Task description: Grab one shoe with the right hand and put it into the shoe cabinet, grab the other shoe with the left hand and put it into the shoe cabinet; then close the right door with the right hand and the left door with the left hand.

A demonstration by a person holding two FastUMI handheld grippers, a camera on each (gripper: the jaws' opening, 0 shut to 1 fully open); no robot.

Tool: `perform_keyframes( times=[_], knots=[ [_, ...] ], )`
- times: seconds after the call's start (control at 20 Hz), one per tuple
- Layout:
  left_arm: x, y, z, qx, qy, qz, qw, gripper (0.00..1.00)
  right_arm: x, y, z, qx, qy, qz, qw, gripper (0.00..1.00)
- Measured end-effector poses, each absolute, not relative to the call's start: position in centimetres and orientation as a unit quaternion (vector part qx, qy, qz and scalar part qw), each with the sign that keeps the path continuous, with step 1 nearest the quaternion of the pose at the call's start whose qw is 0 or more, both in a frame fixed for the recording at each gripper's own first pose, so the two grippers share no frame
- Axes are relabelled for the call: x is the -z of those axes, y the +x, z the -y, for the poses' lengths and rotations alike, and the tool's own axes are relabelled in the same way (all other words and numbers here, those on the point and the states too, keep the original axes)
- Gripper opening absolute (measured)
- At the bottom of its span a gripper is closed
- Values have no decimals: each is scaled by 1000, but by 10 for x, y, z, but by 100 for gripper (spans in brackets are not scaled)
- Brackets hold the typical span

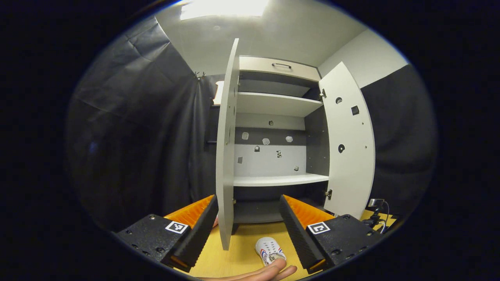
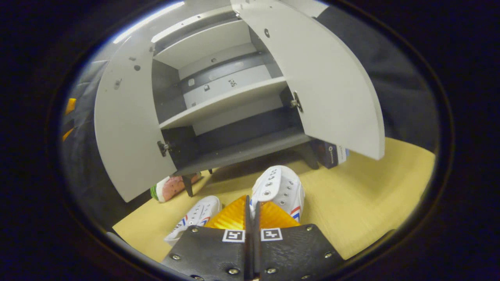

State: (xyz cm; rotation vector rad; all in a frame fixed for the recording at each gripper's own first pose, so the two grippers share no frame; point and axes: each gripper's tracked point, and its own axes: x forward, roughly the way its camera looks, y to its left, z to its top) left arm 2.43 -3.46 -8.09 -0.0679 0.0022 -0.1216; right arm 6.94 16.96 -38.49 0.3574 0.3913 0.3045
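Left gripper spread wide, nothing between its fingers, facing the shoe cabinet with both doors swung out. Left door edge-on just ahead, between the fingers; right door opened to the right. Pale shelves inside, bare. Below on the yellow floor, one white shoe with red and blue side stripes, toe toward the cabinet, a hand's fingertips just beside it.

In the right gripper view: a pink and green object lying by the cabinet's left leg; the left-lying shoe flat on the floor; right gripper pressed together, seemingly pinching the edge of the second white shoe, eyelets up, in front of the dark bottom shelf. A box behind the right door.
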Motion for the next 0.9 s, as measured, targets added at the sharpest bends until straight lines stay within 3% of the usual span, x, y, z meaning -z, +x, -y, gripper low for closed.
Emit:
perform_keyframes(
  times=[0.15, 0.55, 0.9],
  knots=[
    [83, 35, 42, 64, -53, 14, 996, 95, 326, 82, -162, -155, 151, -153, 964, 0],
    [117, 75, 50, 69, -41, -23, 997, 95, 186, 146, -165, -174, 108, -80, 976, 0],
    [126, 94, 60, 98, -46, -27, 994, 96, 121, 257, -200, -198, 65, -95, 973, 1]
  ],
)
